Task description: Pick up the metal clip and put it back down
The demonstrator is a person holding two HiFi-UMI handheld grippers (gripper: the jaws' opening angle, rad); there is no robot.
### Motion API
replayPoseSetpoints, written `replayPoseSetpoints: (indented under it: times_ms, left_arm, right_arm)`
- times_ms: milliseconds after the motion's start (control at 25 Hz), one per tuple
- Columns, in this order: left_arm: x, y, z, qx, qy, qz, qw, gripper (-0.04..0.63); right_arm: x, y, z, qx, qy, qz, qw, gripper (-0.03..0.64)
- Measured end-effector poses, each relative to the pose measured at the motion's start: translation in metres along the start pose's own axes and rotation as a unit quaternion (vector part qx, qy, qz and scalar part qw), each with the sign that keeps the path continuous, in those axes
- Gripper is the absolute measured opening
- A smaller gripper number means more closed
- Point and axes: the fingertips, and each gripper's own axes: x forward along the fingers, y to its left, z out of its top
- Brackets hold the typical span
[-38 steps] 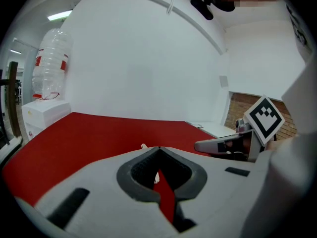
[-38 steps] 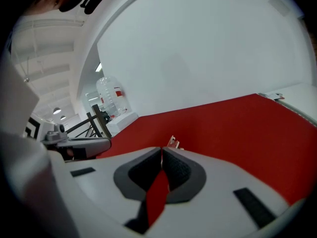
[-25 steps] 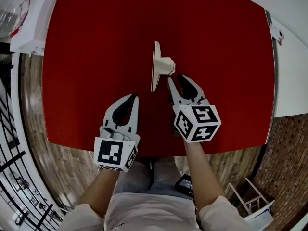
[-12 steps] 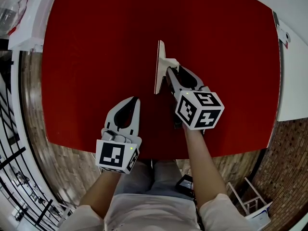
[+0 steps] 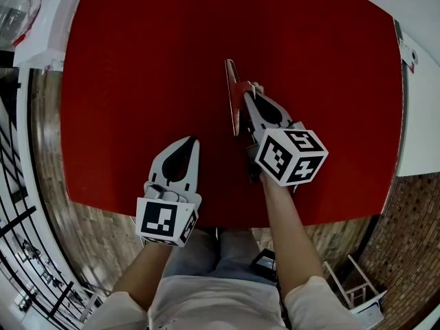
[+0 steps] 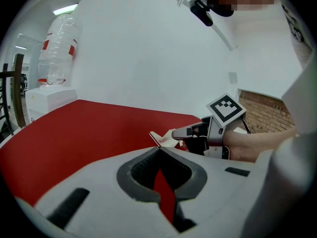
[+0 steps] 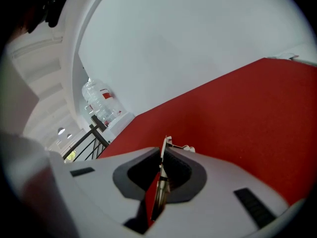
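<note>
My right claw [image 5: 249, 95] just squeezed closed on the flat shiny metal clip [image 5: 233, 102], mid red table [image 5: 137, 60]; left claw [image 5: 192, 141] is pinched together, empty.

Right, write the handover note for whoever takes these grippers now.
Right gripper: jaws have just been closing, now shut on the metal clip, mid red table.
Left gripper: shut, empty, near the table's front edge.
Done: clip gripped. Whether it has left the table cannot be told.
Left: lift it, set it back down, release.
</note>
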Motion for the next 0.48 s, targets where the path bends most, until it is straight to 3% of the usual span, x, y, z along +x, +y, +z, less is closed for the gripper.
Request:
replayPoseSetpoints:
  times_ms: [480]
  left_arm:
    - [-0.021,0.0,0.034,0.015,-0.022,0.009,0.9996,0.006]
  right_arm:
    - [-0.033,0.016,0.02,-0.044,-0.005,-0.012,0.999,0.018]
